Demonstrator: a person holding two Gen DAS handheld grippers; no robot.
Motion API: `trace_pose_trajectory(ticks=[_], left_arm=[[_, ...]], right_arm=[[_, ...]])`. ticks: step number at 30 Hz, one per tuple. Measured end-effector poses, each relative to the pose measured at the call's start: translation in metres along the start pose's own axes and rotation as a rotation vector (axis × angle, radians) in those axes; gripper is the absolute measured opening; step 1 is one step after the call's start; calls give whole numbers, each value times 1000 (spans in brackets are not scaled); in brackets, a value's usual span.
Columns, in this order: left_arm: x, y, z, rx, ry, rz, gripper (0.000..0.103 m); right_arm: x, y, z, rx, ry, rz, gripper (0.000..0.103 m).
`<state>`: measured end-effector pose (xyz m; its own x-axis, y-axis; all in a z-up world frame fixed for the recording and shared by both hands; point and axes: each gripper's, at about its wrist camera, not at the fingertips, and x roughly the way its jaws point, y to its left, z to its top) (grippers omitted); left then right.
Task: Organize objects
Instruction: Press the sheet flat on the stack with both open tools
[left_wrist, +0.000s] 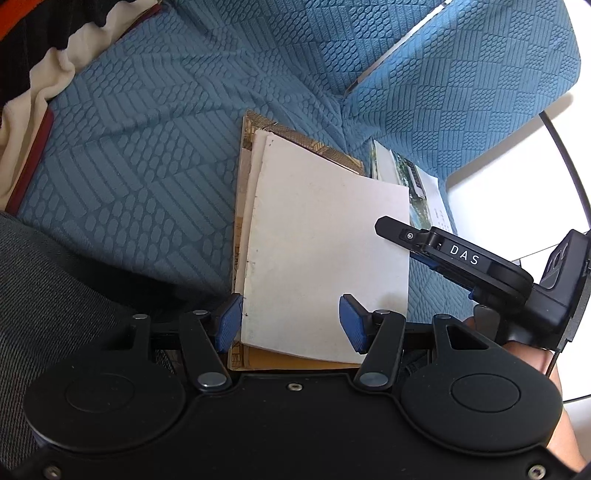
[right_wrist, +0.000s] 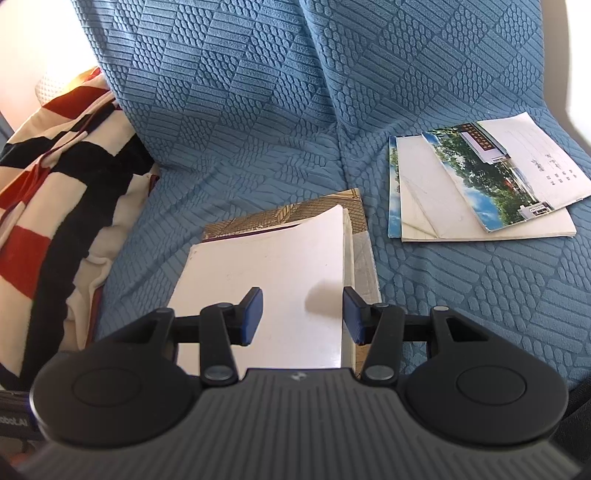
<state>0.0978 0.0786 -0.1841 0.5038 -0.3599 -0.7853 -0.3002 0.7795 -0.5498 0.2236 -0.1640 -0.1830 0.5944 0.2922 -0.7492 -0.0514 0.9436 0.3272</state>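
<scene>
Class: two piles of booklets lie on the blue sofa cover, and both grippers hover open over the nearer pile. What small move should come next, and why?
Probably swing the right gripper toward the far pile to fetch it. It is open and empty, and that pile lies apart from the near pile, fanned unevenly.

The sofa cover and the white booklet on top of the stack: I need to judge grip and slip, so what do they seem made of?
The sofa cover looks like soft blue stretch fabric, matte, with embossed geometric ridges and folds. The white booklet looks like thin matte paper or light card: its far edge curls up. Probably slippery on the books beneath.
</scene>
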Motion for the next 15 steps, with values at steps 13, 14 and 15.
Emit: trace_pose_trajectory(ticks=[13,14,15], left_arm=[[7,-5,-2,12,13,10,54],[7,-6,-2,12,13,13,54],[8,-6,-2,9,13,17,54]], right_arm=[[6,-4,0,-5,9,-21,50],[6,-4,0,-9,9,-22,50],[7,-4,0,-14,8,-22,50]])
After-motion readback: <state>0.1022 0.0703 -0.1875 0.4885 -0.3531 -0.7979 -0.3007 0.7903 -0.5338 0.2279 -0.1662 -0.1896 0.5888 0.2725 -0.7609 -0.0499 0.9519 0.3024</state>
